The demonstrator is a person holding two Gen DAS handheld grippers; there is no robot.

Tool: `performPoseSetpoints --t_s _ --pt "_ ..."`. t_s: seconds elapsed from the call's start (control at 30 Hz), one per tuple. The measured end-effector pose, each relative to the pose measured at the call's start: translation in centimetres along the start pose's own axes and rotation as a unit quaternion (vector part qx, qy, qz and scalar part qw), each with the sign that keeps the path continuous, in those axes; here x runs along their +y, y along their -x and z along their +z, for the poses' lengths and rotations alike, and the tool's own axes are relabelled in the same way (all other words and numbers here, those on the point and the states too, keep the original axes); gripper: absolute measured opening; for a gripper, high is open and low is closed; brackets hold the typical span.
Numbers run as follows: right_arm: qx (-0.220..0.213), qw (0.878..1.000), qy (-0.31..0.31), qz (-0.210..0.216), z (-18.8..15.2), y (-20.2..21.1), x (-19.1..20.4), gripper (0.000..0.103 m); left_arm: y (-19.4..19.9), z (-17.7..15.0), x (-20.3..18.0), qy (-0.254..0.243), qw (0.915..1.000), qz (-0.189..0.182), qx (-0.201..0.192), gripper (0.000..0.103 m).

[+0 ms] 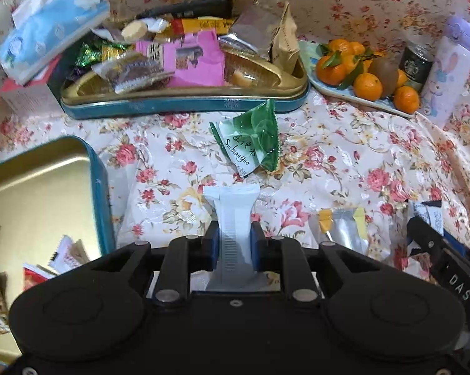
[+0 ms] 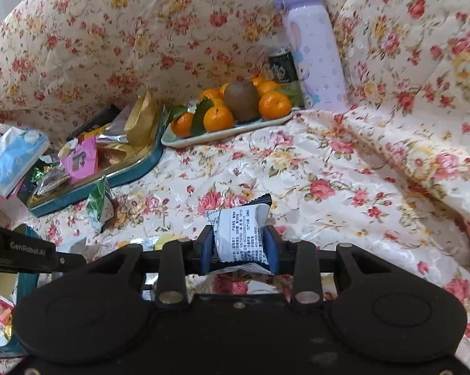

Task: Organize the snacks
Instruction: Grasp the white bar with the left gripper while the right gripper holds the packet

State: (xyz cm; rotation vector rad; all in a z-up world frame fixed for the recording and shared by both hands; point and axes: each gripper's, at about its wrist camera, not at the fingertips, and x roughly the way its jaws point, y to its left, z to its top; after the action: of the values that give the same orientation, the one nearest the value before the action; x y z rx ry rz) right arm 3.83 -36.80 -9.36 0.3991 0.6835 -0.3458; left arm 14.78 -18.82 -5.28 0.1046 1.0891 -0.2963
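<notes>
My left gripper [image 1: 234, 240] is shut on a white snack packet [image 1: 233, 215], its pads pinching the packet's narrow middle. Just beyond it a green and white packet [image 1: 250, 139] lies on the floral cloth. My right gripper [image 2: 238, 243] is shut on a black and white printed snack packet [image 2: 239, 234], held just above the cloth. A teal tin [image 1: 185, 103] heaped with assorted snacks stands at the back. An open teal tin [image 1: 47, 193] with a gold inside stands at the left and holds a few packets. A yellow and silver packet [image 1: 344, 228] lies at the lower right.
A plate of tangerines and a kiwi [image 1: 369, 75] stands at the back right, beside a dark can [image 1: 417, 62] and a lilac bottle [image 1: 450, 62]. A blue tissue pack [image 1: 47, 31] rests at the back left. The cloth rises behind and to the right.
</notes>
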Motion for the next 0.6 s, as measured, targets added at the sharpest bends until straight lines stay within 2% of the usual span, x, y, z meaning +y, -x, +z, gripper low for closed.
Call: performPoseSetpoints --t_s 0.23,0.43,0.6 --pt "0.007 1.000 -0.011 0.014 -0.7 2.7 0.5 0.036 2.4 -1.4 -0.3 -0.016 0.9998 0.010 0.004 0.026" --pt "0.029 0.999 -0.014 0.028 -2.7 4.9 1.6 0.036 4.7 -3.7 -0.1 -0.031 0.9994 0.017 0.003 0.026" --pt "0.046 0.998 -0.015 0.039 -4.5 6.6 2.6 0.036 6.2 -5.4 0.8 -0.027 0.9996 0.009 0.005 0.026"
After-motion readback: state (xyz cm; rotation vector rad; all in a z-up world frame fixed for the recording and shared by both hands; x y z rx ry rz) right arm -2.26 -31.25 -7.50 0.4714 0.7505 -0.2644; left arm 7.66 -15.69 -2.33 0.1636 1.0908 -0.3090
